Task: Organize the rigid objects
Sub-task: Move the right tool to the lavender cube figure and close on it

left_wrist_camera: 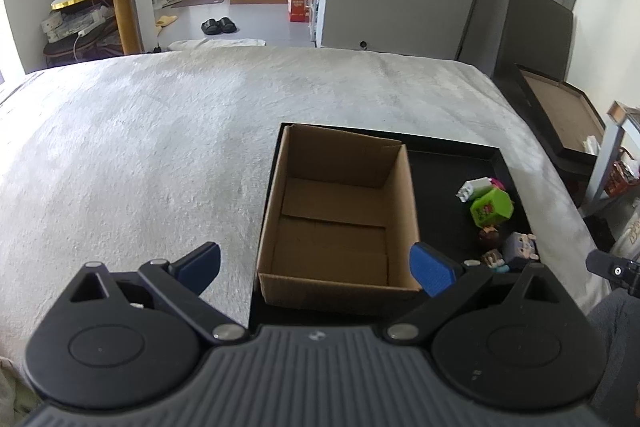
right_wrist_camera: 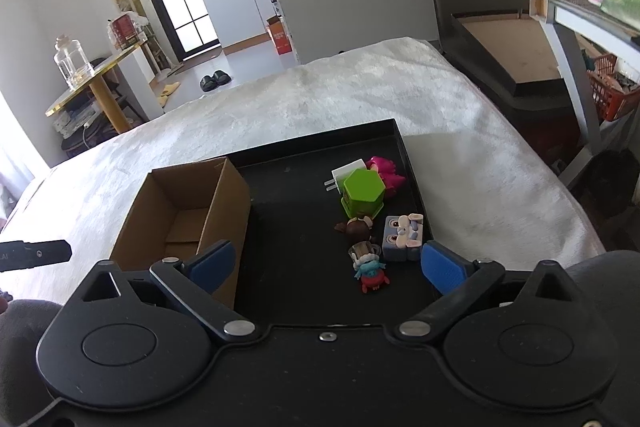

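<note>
From the left wrist view, my left gripper (left_wrist_camera: 316,269) hangs with jaws released and nothing between them, straddling the near wall of the empty cardboard box (left_wrist_camera: 340,219), probably to steady it. The box stands inside a black tray (left_wrist_camera: 456,151) on a bed with a pale blanket (left_wrist_camera: 140,155).

From the right wrist view, my right gripper (right_wrist_camera: 326,267) is spread wide and holds nothing, hovering above the tray to the right of the box, with the small red-and-blue figurine (right_wrist_camera: 370,273) nearest. Just past the figurine cluster a green hexagonal box (right_wrist_camera: 362,193), a white plug (right_wrist_camera: 346,173) and a pink toy (right_wrist_camera: 386,173). Beyond the bed lie slippers (right_wrist_camera: 215,79) and a glass jar (right_wrist_camera: 72,61).
</note>
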Available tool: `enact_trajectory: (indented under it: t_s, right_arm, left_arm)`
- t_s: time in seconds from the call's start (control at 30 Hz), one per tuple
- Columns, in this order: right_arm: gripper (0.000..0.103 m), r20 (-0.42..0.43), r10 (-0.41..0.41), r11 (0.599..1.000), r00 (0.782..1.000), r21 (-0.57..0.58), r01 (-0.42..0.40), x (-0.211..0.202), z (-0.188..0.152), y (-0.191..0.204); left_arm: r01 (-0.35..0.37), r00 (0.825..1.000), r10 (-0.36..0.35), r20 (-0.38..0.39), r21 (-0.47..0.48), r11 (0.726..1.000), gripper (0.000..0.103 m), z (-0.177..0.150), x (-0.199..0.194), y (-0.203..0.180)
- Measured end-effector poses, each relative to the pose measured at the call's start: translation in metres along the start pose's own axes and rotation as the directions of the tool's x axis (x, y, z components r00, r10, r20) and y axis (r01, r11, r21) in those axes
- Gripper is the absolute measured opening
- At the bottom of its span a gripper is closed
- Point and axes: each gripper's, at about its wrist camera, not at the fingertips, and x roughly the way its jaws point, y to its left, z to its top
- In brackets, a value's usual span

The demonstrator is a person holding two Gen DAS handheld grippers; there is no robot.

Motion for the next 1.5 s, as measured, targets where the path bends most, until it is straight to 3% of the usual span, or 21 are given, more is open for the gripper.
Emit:
enact_trajectory:
  t_s: [0.43, 0.97, 1.23, 1.33, 1.4, 1.5]
  right_arm:
    - [0.091, -0.034, -0.020, 0.997, 0.999, 0.070, 0.023, 0.041, -0.001, -0.025]
    - [0.068, -0.098, -0.046, 0.994, 0.994, 0.091, 0.055, 0.101, -0.008, -0.043]
    - [0.062, -0.131, -0.079, 0.992, 0.988, 0.085, 0.090, 0.124, -0.009, -0.044]
    - [0.062, -0.109, -0.116, 0.988, 0.987, 0.092, 0.126, 0.124, -0.009, -0.047]
    - [0.062, -0.102, -0.133, 0.985, 0.986, 0.094, 0.143, 0.125, -0.008, -0.048]
    - [0.062, -0.090, -0.164, 0.982, 0.982, 0.084, 0.172, 0.129, -0.007, -0.048]
  left_arm:
    - [-0.044, 0.998, 0.043, -0.040, -0.010, 0.999, 0.097, 0.010, 0.039, 0.011]
    - [-0.034, 0.987, 0.023, -0.161, -0.066, 0.997, 0.043, 0.009, 0.093, 0.018]
    - [-0.069, 0.982, 0.046, -0.183, -0.120, 0.990, 0.026, 0.010, 0.108, 0.025]
    - [-0.099, 0.988, 0.081, -0.135, -0.129, 0.987, 0.026, 0.008, 0.100, 0.027]
    - [-0.141, 0.983, 0.122, -0.140, -0.142, 0.980, 0.026, 0.008, 0.100, 0.029]
    - [-0.143, 0.982, 0.120, -0.149, -0.155, 0.978, 0.026, 0.008, 0.101, 0.032]
